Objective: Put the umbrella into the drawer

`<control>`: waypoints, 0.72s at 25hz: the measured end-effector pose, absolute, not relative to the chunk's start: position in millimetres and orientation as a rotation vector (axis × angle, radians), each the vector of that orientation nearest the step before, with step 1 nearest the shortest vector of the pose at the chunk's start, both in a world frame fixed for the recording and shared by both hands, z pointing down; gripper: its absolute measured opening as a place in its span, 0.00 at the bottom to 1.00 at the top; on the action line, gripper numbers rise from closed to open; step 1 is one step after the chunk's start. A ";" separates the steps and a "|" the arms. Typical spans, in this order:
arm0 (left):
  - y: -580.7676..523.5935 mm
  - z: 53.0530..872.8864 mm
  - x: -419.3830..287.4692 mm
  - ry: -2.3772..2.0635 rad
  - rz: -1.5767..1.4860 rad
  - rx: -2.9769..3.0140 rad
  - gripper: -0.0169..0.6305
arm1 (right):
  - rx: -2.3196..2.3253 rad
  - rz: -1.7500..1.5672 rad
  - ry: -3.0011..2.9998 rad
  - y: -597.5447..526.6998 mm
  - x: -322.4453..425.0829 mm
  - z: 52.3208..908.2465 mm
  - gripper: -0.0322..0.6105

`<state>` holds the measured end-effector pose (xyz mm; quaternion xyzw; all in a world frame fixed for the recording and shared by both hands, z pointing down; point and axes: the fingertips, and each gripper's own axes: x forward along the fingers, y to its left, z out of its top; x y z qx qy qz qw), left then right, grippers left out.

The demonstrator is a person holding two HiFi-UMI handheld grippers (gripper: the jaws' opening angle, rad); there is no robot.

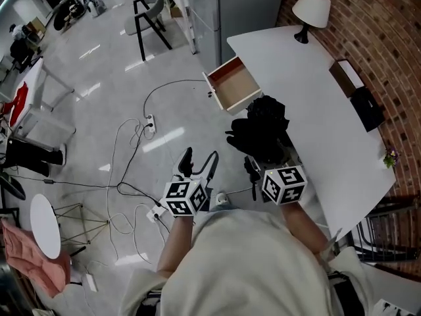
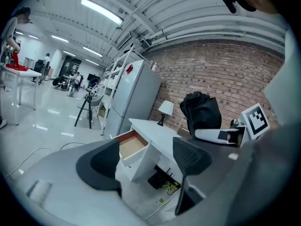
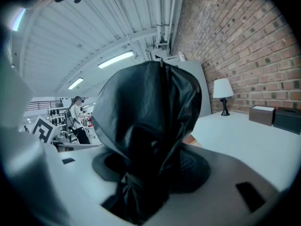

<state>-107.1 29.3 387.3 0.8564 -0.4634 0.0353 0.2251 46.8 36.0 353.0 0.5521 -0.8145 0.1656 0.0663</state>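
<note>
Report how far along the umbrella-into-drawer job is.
Done: the drawer stands pulled open, with nothing visible inside. In hand: the right gripper has its jaws closed on the black folded umbrella, short of the drawer; the left gripper is open and empty. Left: carry the umbrella over the drawer, lower it in, release.

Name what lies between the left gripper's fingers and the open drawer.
Only bare floor separates the left gripper from the drawer, seen in the head view.
</note>
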 end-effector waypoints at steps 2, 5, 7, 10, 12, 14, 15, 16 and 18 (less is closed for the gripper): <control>9.3 388.9 -112.7 -1.262 0.104 2.369 0.56 | 1.674 0.502 -2.446 14.8 40.1 355.3 0.42; -16.7 392.6 -121.2 -1.240 0.113 2.372 0.57 | 1.692 0.512 -2.429 -12.7 32.7 361.4 0.42; -30.1 396.4 -127.0 -1.230 0.120 2.368 0.57 | 1.702 0.524 -2.416 -27.5 29.1 365.5 0.42; -48.9 403.7 -136.1 -1.232 0.127 2.358 0.57 | 1.705 0.528 -2.399 -49.6 24.5 372.0 0.42; -59.0 409.6 -140.4 -1.235 0.127 2.342 0.57 | 1.704 0.534 -2.382 -62.9 23.6 376.8 0.42; -66.8 416.5 -142.2 -1.235 0.128 2.317 0.57 | 1.704 0.551 -2.361 -75.1 25.5 383.2 0.42; -72.7 419.8 -143.2 -1.238 0.128 2.305 0.57 | 1.705 0.557 -2.354 -83.6 26.4 387.0 0.42; -80.0 423.0 -144.3 -1.244 0.129 2.296 0.57 | 1.705 0.561 -2.351 -93.7 26.9 391.4 0.42; -95.4 431.0 -146.2 -1.255 0.137 2.281 0.57 | 1.702 0.570 -2.346 -115.9 27.1 402.3 0.42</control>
